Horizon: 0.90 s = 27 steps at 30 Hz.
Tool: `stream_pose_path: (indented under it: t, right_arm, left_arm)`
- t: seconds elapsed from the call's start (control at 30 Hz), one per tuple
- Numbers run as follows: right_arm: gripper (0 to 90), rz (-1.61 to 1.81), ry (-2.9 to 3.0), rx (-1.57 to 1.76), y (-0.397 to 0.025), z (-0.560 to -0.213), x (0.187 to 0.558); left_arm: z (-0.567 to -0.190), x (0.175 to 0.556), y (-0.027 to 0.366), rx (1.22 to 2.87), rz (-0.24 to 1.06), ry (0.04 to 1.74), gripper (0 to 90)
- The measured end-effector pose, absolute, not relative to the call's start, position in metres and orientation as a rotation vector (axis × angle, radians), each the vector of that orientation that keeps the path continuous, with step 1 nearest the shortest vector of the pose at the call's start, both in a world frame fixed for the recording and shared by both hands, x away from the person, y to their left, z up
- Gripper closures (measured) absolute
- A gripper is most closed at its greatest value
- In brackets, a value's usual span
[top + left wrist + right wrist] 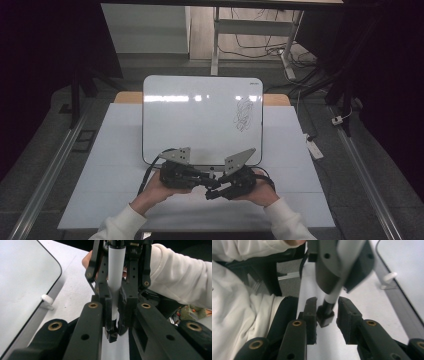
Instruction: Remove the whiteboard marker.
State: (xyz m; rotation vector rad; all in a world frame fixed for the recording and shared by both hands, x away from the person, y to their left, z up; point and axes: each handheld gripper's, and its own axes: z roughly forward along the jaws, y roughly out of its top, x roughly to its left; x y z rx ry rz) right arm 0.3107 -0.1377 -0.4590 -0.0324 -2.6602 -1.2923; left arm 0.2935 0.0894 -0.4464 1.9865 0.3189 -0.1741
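A whiteboard (200, 117) lies at the worktop's (100, 175) far edge, scribbles near its right side. By the near edge the left gripper (197, 176) is clamped on a white marker (116, 272). The right gripper (214, 192) has jaws parted around the marker's black cap (325, 315), not gripping.

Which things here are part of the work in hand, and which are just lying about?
In use:
- marker, gripped by the left claw
- right claw, open around the marker's black end
- whiteboard with scribble, probably

Lying about:
- power strip and cables on the floor
- small white knob at the board's edge
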Motion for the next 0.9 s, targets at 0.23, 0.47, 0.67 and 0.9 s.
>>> stream_pose_path:
  t: [0.23,0.47,0.67,0.9]
  right_arm:
    - [74.2,-1.266,-2.675,-0.014,-0.134,-0.459,0.308]
    - [77.6,-1.364,-2.679,-0.117,-0.135,-0.458,0.309]
    - [77.7,-1.461,-2.69,-0.172,-0.142,-0.454,0.311]
    - [77.7,-1.643,-2.679,-0.33,-0.156,-0.446,0.317]
  left_arm:
    - [-0.447,0.293,0.088,2.003,-0.181,0.298,81.5]
    - [-0.445,0.29,0.091,1.996,-0.09,0.372,56.8]
    - [-0.438,0.284,0.118,1.943,-0.01,0.501,46.4]
    - [-0.453,0.255,0.181,1.949,0.146,0.746,38.9]
